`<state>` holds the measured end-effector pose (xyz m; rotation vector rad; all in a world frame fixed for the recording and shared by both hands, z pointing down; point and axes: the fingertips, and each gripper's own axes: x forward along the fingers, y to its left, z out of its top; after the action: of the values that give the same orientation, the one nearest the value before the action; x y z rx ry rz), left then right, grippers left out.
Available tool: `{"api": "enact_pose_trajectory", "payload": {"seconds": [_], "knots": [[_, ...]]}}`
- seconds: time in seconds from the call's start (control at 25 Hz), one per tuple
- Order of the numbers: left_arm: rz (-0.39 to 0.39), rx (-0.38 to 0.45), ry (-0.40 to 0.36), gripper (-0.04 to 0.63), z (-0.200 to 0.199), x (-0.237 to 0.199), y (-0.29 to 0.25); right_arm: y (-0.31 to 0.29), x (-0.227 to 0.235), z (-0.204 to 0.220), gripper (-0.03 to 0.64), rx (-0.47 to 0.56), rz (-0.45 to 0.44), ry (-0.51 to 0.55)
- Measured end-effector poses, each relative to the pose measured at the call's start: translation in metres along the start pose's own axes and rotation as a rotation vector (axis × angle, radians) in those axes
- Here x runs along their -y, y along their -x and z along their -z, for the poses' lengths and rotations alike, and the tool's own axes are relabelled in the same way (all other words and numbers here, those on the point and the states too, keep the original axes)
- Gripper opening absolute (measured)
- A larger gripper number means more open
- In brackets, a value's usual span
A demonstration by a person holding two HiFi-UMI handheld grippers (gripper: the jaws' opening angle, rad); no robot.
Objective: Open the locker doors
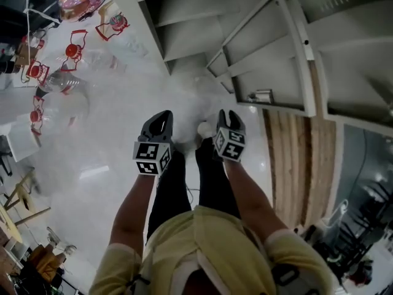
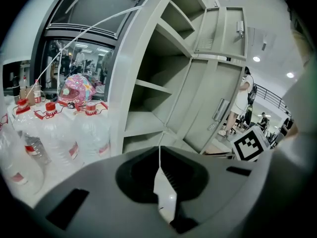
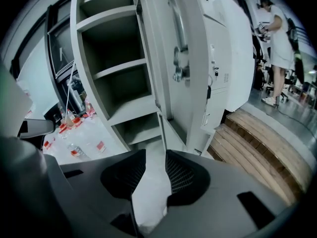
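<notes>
The locker door (image 3: pixel 163 83) stood open and upright, ahead of and above the right gripper (image 3: pixel 156 155), whose fingers were parted and empty. The left gripper (image 2: pixel 159 152), fingers closed, lay farther away.

Bright, even white light. In the head view the glossy floor (image 1: pixel 110 183) blooms into hazy glare and the whole frame is soft. Both gripper views bow the locker (image 2: pixel 143 48) edges and go black at the corners. Ceiling lamps (image 2: pixel 256 59) show as small, bright spots.
</notes>
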<state>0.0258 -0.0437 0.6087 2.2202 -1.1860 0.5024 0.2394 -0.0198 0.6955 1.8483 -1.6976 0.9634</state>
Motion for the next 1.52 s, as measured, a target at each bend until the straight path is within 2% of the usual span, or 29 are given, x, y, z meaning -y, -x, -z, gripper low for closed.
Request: {"api": "enact_pose_trajectory", "payload": {"seconds": [0.16, 0.56, 0.84, 1.16, 1.32, 1.52], "knots": [[0.004, 0.008, 0.012, 0.005, -0.015, 0.005, 0.016, 0.029, -0.012, -0.022, 0.123, 0.038, -0.022, -0.014], [0.032, 0.025, -0.001, 0.005, -0.055, 0.014, 0.049, 0.093, -0.044, -0.081, 0.123, 0.142, -0.107, 0.048], [0.053, 0.067, -0.017, 0.005, -0.089, 0.027, 0.067, 0.129, -0.058, -0.127, 0.079, 0.246, -0.152, 0.048], [0.105, 0.131, -0.029, 0.005, -0.12, 0.047, 0.093, 0.167, -0.066, -0.136, 0.037, 0.279, -0.176, 0.036], [0.106, 0.158, -0.043, 0.005, -0.132, 0.049, 0.109, 0.185, -0.071, -0.135, 0.007, 0.29, -0.179, 0.07], [0.114, 0.173, -0.08, 0.005, -0.141, 0.054, 0.121, 0.201, -0.073, -0.142, 0.005, 0.299, -0.195, 0.083]]}}
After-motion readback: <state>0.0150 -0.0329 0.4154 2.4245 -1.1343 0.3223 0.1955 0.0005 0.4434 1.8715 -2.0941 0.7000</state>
